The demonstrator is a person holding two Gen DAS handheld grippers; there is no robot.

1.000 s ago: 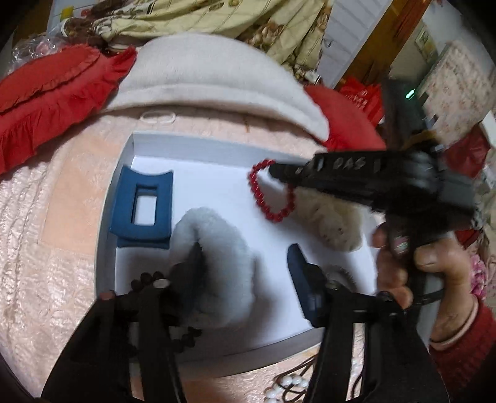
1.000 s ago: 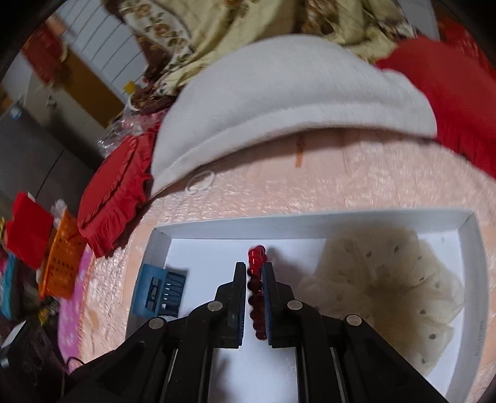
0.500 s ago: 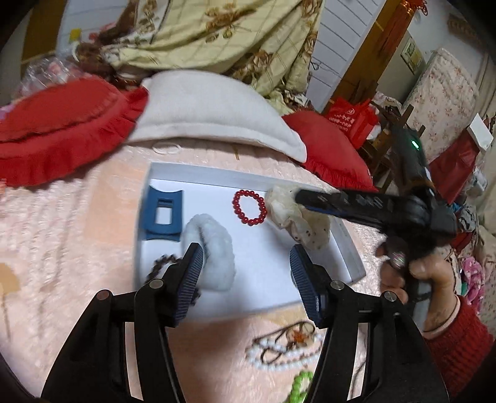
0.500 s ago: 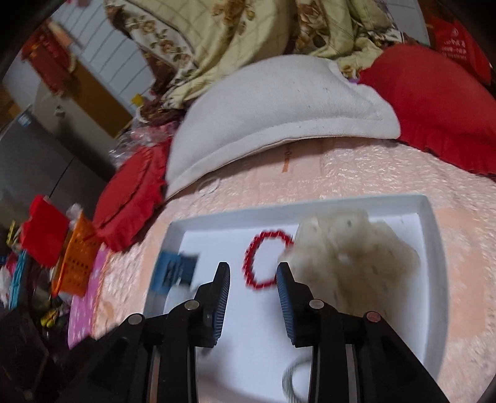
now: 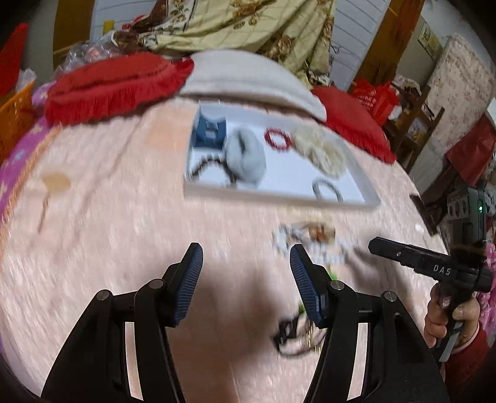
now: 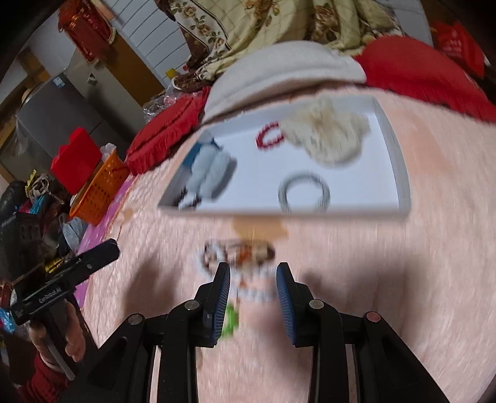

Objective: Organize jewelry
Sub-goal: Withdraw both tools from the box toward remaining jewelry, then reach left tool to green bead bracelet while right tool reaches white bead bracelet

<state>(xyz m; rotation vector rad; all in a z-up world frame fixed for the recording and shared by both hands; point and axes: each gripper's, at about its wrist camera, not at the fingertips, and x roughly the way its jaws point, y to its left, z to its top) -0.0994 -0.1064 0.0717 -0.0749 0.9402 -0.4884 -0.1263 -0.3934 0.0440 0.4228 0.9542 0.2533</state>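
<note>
A white tray [image 5: 279,198] lies on the pink bedspread. It holds a blue holder [image 5: 209,133], a grey fluffy scrunchie [image 5: 246,155], a red bead bracelet [image 5: 278,140], a cream scrunchie [image 5: 319,148], a dark bead bracelet [image 5: 210,167] and a grey ring bracelet [image 6: 303,192]. On my side of the tray lie a pearl necklace [image 6: 238,254], green beads [image 6: 229,319] and a dark chain [image 5: 291,331]. My left gripper [image 5: 246,266] is open and empty above the bedspread. The right gripper [image 6: 253,272] hovers just above the pearl necklace, open, with nothing gripped.
A white pillow [image 5: 248,77] and red cushions [image 5: 117,83] lie beyond the tray, with a patterned quilt [image 5: 248,24] behind them. An orange basket [image 6: 99,189] stands off the bed's left side. Bare bedspread [image 5: 108,217] stretches left of the loose jewelry. Both views are motion-blurred.
The right gripper opened and left the red bracelet lying in the tray. Both grippers drew back from the tray to the loose jewelry on the near side.
</note>
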